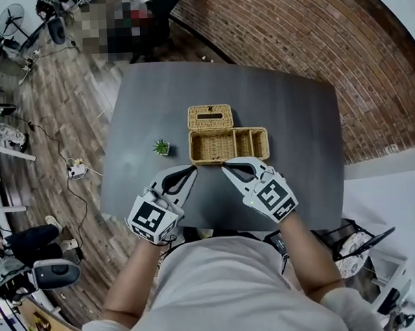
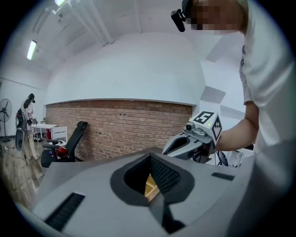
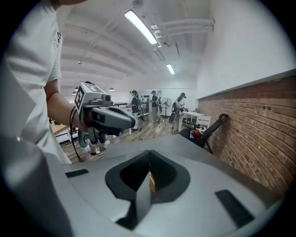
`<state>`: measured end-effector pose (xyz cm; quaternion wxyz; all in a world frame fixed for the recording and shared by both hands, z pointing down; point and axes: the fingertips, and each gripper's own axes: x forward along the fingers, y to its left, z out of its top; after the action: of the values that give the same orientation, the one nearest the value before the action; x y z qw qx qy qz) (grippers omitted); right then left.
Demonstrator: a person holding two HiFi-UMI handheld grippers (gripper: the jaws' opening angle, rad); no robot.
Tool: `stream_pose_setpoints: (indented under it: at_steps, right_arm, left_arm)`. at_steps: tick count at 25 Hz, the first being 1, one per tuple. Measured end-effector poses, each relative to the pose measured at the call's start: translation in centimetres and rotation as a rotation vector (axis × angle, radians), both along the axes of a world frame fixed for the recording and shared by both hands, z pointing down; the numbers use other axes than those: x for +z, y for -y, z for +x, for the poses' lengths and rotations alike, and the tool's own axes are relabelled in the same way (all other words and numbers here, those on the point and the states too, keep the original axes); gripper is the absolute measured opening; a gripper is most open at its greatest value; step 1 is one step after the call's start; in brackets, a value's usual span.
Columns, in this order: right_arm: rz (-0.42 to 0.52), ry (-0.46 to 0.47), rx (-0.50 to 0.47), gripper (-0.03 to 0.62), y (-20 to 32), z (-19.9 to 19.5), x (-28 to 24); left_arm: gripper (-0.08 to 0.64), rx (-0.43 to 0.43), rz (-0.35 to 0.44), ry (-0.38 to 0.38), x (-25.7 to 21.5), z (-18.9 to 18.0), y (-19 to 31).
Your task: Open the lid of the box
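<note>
**Wicker box stands open on a grey tabletop, both grippers shut in front of it**

The room has a wood-plank floor (image 1: 51,127) at the left, where a white power strip (image 1: 77,171) lies among loose cables. A dark grey tabletop (image 1: 295,123) fills the middle. A red brick wall (image 1: 305,33) curves along the right, with a paler floor below it. In the left gripper view a black office chair (image 2: 62,147) stands against that brick. The right gripper view looks the other way, down a long white room with strip lights (image 3: 141,27) and a few people (image 3: 155,105) far off.

Three things stand on the tabletop: one small green plant (image 1: 161,147), one woven box (image 1: 229,155) and its one lid (image 1: 210,117). The plant is alone toward the left, clear of the box. The box sits near the middle, open, with partitions inside. Its lid is thrown back and lies flat behind the box's left part, touching the rear edge.

Two grippers, one in each hand, hover at the near side. The left gripper (image 1: 191,169) points at the box's front left corner, its fingers pressed together at the tips with nothing pinched. The right gripper (image 1: 225,167) points at the front wall just beside it, its fingers likewise pressed together and empty. Whether either tip touches the wicker cannot be told.
</note>
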<state>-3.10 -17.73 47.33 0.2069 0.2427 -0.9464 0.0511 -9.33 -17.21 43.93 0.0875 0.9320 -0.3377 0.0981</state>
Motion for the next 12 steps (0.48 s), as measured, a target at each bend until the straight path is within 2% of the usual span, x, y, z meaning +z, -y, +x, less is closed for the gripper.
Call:
stream_pose_setpoints:
  at_steps: [12]
  right_arm:
    - [0.088, 0.061, 0.172, 0.006, -7.5, -6.4, -3.9]
  left_arm:
    - [0.012, 0.056, 0.069, -0.039, -3.2, -9.1, -9.0]
